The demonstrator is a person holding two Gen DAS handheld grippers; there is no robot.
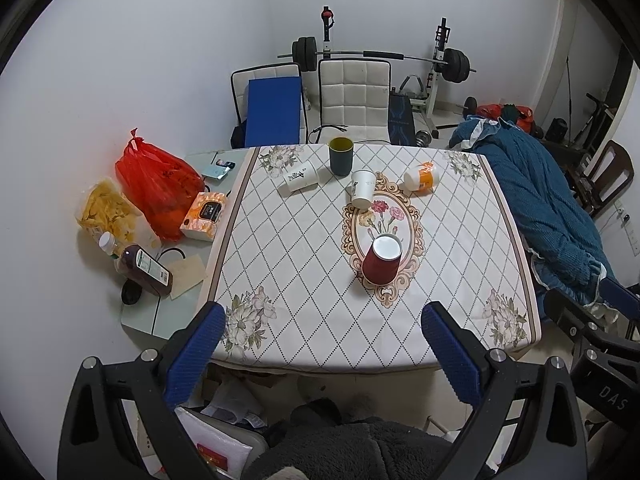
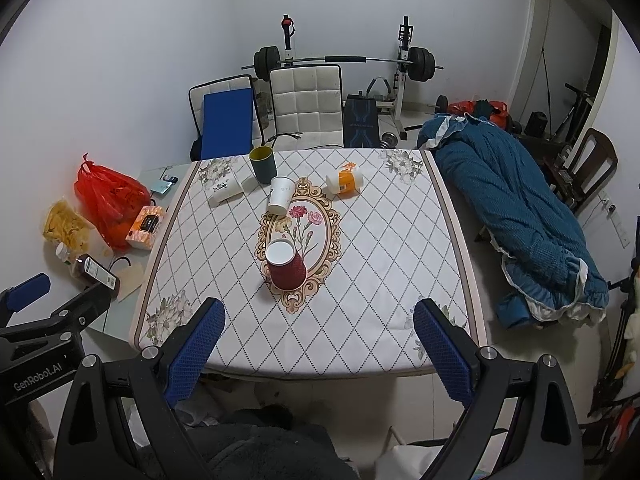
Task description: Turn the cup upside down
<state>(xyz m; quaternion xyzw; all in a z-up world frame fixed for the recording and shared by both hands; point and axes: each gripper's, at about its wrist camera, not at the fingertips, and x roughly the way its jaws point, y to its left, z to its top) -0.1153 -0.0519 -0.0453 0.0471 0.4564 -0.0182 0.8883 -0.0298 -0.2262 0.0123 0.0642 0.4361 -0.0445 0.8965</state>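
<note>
Tabletop [image 1: 460, 240]: red cup [image 1: 381, 261] stands inverted, base up; both hand-held grippers spread.

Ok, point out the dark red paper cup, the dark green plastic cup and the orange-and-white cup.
dark red paper cup [image 1: 380, 266], left wrist view, red side wall.
dark green plastic cup [image 2: 263, 168], right wrist view, outer wall.
orange-and-white cup [image 1: 424, 178], left wrist view, orange band.
</note>
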